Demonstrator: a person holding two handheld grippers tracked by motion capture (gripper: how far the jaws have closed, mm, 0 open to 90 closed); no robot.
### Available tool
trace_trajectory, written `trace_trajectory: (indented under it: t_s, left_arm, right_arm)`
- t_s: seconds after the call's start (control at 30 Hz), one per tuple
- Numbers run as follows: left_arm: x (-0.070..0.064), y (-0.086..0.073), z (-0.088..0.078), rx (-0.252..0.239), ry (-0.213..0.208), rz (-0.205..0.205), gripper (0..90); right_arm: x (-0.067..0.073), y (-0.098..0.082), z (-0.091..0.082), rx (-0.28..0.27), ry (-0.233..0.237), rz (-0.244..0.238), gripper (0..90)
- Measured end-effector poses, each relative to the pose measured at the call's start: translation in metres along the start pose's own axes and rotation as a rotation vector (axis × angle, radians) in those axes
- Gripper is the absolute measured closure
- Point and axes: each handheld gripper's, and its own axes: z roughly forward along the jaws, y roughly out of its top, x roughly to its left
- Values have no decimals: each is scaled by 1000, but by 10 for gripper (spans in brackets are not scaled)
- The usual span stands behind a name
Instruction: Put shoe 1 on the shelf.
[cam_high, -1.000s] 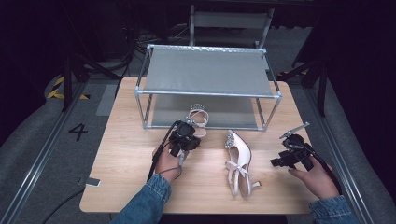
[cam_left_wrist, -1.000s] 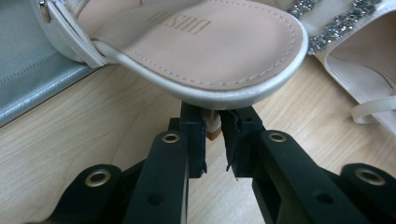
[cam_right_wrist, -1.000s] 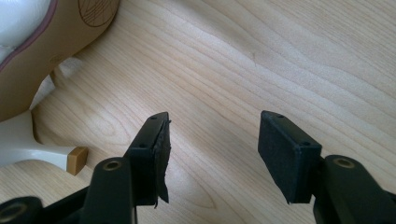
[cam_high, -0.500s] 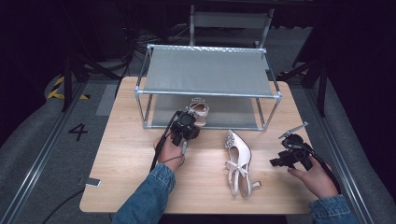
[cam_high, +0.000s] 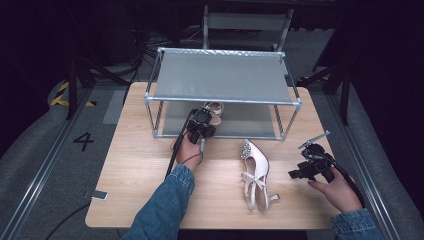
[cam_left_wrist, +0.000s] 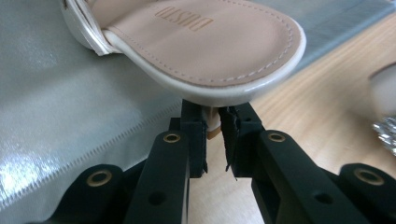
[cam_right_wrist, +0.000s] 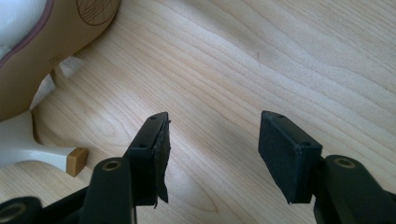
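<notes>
Pale wood table (cam_high: 140, 190); left hand-held gripper (cam_left_wrist: 212, 128) pinches glossy sandal's (cam_left_wrist: 210, 42) heel; right hand-held gripper (cam_right_wrist: 212, 144) gapes empty.

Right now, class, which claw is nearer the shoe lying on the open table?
Right. The right claw sits open beside the shoe; the left claw is at the rack.

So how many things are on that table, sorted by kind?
Shoes: 2, a shoe held at the rack and a shoe lying on the wood.
Racks: 1, the metal rack.
Total: 3.
</notes>
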Motion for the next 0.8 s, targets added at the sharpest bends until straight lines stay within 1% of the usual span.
trace_trajectory:
  t_s: [0.07,0.1,0.13,0.17,0.2,0.23,0.27,0.3,0.33,0.37,0.4,0.43,0.47,0.5,0.53,0.57,0.6,0.63,0.67,0.7,0.73,0.77,0.8]
  left_arm:
    - [3,3,5,4,2,-3,801]
    - [8,5,6,6,7,43,800]
    - [15,9,8,10,23,105,801]
    - [18,11,9,15,20,136,800]
    - [19,13,12,20,28,136,800]
    - [14,12,14,21,37,76,800]
    - [24,18,16,44,64,234,800]
    - [15,14,18,47,70,105,800]
    - [14,13,21,48,75,71,800]
    - [17,13,22,57,81,88,799]
    - [23,12,24,69,73,101,798]
    - [20,9,25,69,76,19,796]
    - [20,9,25,69,76,19,796]
    - [18,6,25,71,93,-14,794]
    - [17,5,24,75,112,-17,794]
    - [16,4,22,75,103,-4,724]
    - [16,4,22,75,103,-4,702]
    - [17,3,18,58,86,43,681]
    - [17,3,18,58,86,43,668]
    - [10,-1,13,43,56,-19,659]
    - [10,-1,13,43,56,-19,652]
    - [10,-3,8,40,56,10,641]
    - [9,-6,3,26,51,3,638]
  right_arm:
    - [-1,0,0,2,3,3,437]
    - [-1,-1,0,1,2,2,437]
    - [-1,-1,0,1,2,3,437]
    - [-1,-1,0,2,3,3,437]
    - [-1,0,0,2,6,4,436]
    - [-1,0,0,1,7,2,437]
    - [0,0,0,-1,8,1,437]
    - [0,0,0,-3,12,0,436]
    - [0,0,-1,-4,12,-2,436]
    - [0,0,-1,-4,11,-2,436]
    - [0,0,-1,-4,12,-3,436]
    - [0,-1,-1,-3,11,2,436]
    - [-1,-1,-1,-4,8,2,436]
    - [-1,-1,-1,-5,9,4,436]
    - [-1,-1,-1,-5,9,4,436]
    - [-1,-1,-2,-8,13,4,436]
    - [-1,-1,-2,-7,9,3,436]
    - [0,-1,-3,-8,10,1,435]
    - [1,0,-3,-10,9,-1,436]
    - [2,0,-3,-9,8,-3,435]
    - [2,0,-3,-9,8,-3,435]
    - [3,0,-4,-11,6,-6,435]
    - [3,0,-4,-11,6,-6,435]
